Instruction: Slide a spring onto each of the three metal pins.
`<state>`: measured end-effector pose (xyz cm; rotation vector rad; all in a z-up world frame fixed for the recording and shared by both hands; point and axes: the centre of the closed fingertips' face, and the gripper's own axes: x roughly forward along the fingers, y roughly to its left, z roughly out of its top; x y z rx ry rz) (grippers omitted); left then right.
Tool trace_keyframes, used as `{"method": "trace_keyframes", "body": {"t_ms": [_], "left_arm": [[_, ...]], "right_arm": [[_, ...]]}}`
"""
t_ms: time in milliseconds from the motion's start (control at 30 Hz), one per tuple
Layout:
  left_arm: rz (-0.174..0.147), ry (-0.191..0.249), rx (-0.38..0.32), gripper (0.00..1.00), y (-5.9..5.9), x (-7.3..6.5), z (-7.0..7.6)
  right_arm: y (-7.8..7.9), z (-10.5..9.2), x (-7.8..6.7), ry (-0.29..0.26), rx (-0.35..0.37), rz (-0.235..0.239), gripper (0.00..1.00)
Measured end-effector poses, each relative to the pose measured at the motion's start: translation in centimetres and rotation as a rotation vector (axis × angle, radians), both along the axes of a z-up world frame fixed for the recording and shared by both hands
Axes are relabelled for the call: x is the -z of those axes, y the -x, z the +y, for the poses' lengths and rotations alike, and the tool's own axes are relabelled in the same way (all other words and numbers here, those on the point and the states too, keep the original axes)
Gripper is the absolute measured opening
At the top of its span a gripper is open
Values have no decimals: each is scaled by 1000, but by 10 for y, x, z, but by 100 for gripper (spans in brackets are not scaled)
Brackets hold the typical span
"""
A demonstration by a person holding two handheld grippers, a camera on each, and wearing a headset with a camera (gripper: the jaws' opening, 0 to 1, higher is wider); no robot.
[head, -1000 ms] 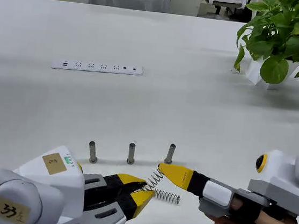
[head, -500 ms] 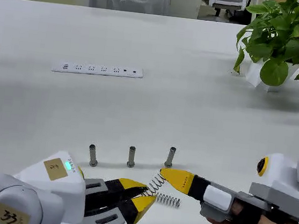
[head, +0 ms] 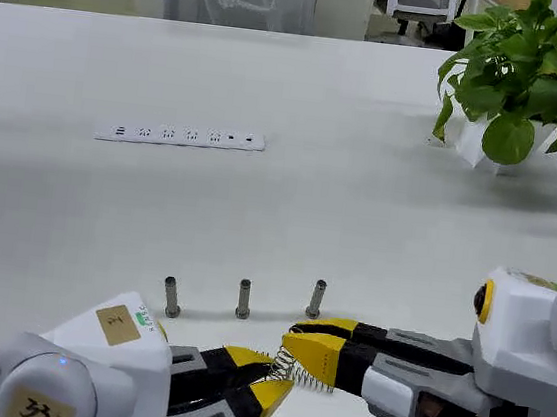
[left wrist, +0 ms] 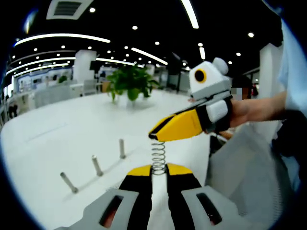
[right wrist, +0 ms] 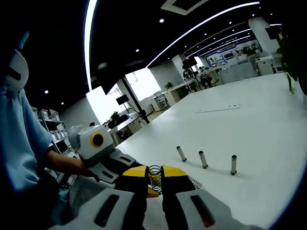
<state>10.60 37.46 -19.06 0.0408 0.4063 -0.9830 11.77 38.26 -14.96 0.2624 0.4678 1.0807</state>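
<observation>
My left claw (left wrist: 158,168) and right claw (right wrist: 154,173) both clamp one spring (left wrist: 158,154), low centre in the head view, just below the pins (head: 243,298). Tugged two ways, it could kink or flick off. I count three bare pins and two springs, the second spring (right wrist: 194,181) lying beside the first.

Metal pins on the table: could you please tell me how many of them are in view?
3, standing upright in a row on the white table: the left pin, the middle pin and the right pin. None seems hidden.
</observation>
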Motion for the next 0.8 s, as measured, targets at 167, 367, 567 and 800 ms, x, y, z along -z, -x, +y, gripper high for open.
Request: {"method": "trace_keyframes", "body": {"t_ms": [167, 367, 567, 800], "left_arm": [[8, -2, 4, 10, 2, 2, -2], [11, -2, 2, 10, 2, 3, -3], [8, -7, 14, 10, 3, 4, -3], [-15, -76, 66, 10, 6, 11, 0]], "right_arm": [[3, 3, 1, 63, -28, -53, 12], [3, 2, 2, 92, -38, -76, 12], [3, 0, 4, 106, -43, -86, 12], [2, -3, 4, 162, -82, -140, 23]]}}
